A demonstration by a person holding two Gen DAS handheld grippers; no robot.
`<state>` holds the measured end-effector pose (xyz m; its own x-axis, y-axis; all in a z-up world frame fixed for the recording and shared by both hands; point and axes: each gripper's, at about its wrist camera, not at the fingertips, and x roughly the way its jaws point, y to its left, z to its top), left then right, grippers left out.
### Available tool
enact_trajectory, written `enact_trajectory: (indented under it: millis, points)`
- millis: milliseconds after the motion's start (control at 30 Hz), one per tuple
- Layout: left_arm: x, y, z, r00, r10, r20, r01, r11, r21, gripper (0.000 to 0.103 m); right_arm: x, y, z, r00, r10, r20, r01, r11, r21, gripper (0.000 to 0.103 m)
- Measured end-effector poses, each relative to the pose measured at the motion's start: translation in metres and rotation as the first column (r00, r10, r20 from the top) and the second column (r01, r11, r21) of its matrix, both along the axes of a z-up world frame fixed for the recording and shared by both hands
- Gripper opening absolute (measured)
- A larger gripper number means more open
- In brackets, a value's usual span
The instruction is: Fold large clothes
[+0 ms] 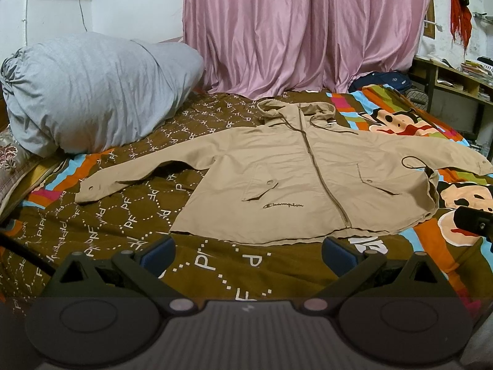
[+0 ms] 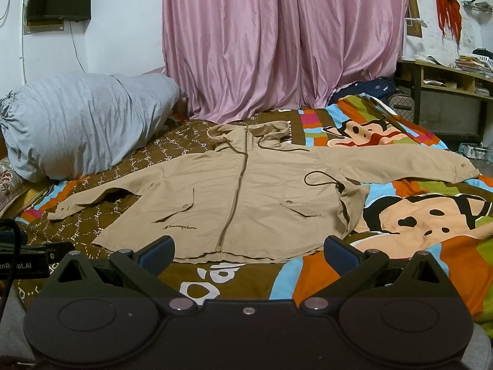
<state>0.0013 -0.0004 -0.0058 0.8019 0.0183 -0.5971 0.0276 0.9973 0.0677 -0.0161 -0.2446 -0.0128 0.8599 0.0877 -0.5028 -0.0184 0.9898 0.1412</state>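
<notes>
A tan hooded jacket (image 1: 295, 182) lies flat on the bed, front up and zipped shut, hood toward the curtain, both sleeves spread wide (one hem corner is rumpled, drawcord looped loose).

Jacket (image 1: 295, 178) right sleeve end cut off by frame edge.

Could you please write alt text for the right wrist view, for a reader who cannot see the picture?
A beige hooded Champion jacket lies flat and zipped on a bed with a colourful cartoon bedspread, sleeves spread to both sides. The open right tool hovers near its bottom hem, holding nothing. Behind are a grey rolled duvet and pink curtains.
</notes>
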Motion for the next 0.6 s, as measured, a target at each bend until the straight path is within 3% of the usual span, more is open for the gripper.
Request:
enact_trajectory:
  millis: [367, 600]
  points:
    - [0.001, 0.004, -0.004, 1.0, 0.005, -0.014, -0.006, 1.0, -0.002, 0.103, 0.0, 0.001, 0.0, 1.0, 0.003, 0.0, -0.003, 1.0, 0.002, 0.103]
    - [0.006, 0.004, -0.014, 0.997, 0.01, -0.082, -0.011, 1.0, -0.009, 0.103, -0.001, 0.003, -0.001, 1.0, 0.001, -0.005, -0.001, 1.0, 0.004, 0.103]
